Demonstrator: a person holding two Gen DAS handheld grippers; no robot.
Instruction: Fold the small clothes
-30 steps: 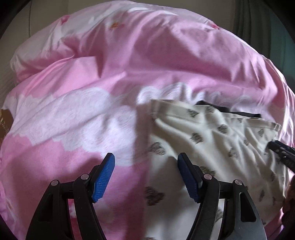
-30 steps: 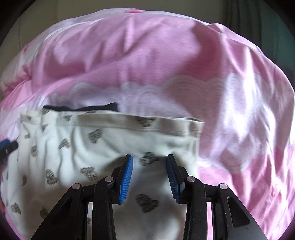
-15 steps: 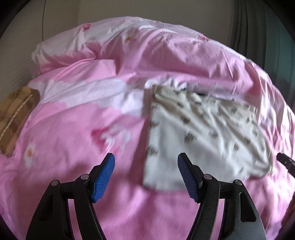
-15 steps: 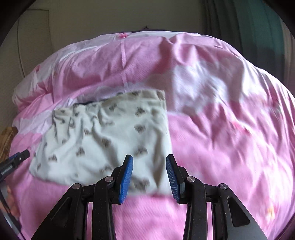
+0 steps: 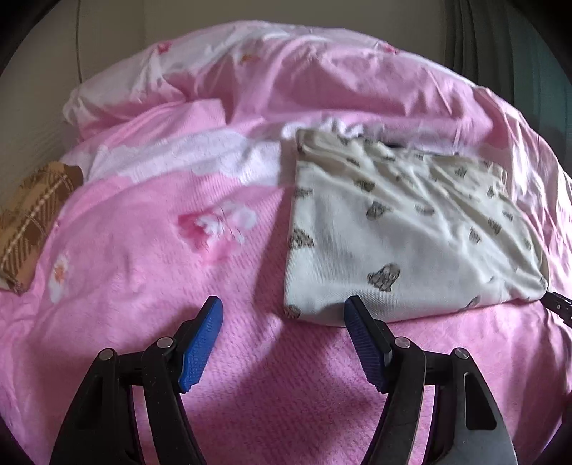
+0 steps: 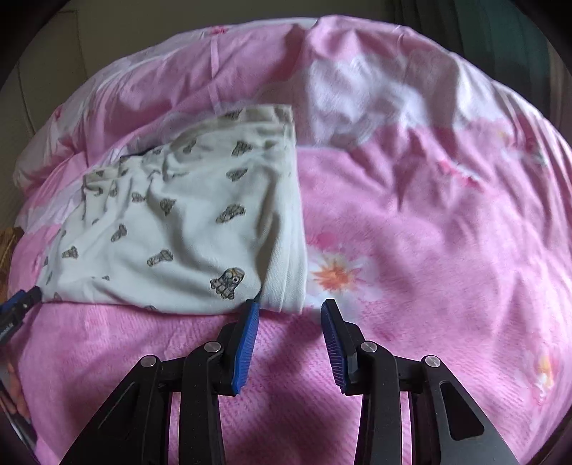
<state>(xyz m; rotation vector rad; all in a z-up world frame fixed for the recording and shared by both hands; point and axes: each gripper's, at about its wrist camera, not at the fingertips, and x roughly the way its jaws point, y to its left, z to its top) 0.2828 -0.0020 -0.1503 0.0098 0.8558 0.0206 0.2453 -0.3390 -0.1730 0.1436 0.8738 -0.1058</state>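
A folded cream garment with small grey animal prints lies flat on the pink bed cover; it also shows in the right wrist view. My left gripper is open and empty, just in front of the garment's near left corner. My right gripper is open and empty, just in front of the garment's near right corner. A dark item peeks out behind the garment's far edge. The right gripper's tip shows at the left view's right edge, and the left gripper's tip at the right view's left edge.
A pink flowered bed cover spreads all around, bunched into a ridge at the back. A brown plaid cloth lies at the far left. A wall and dark curtain stand behind the bed.
Both grippers have pulled back and up from the garment, which now lies further away and in full view. The jaws stay open; the right gripper's opened a little wider.
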